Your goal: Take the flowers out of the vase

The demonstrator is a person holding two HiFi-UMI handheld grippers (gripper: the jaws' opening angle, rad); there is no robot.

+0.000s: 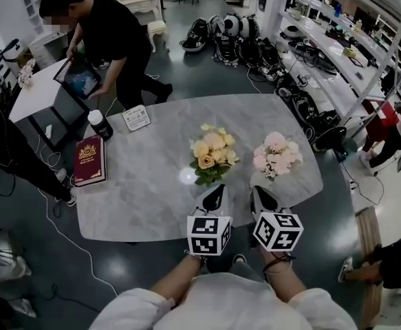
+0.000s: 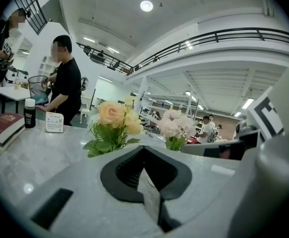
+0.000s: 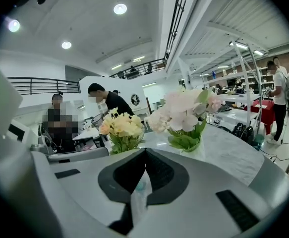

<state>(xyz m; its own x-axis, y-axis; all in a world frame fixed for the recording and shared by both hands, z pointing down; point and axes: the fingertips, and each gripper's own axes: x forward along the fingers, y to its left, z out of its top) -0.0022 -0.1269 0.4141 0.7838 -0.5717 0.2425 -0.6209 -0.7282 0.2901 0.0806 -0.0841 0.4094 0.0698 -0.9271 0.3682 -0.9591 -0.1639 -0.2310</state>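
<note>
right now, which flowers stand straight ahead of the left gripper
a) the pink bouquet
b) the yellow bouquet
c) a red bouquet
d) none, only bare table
B: in the head view the yellow bouquet stands just beyond the left gripper, while the pink bouquet stands ahead of the right gripper.

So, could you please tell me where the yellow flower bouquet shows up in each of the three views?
Head view: the yellow bouquet stands near the middle of the marble table.
Left gripper view: left of centre, in the middle band.
Right gripper view: left of centre, slightly below mid-height.
Shared landmark: the pink bouquet, at its right in every view.
</note>
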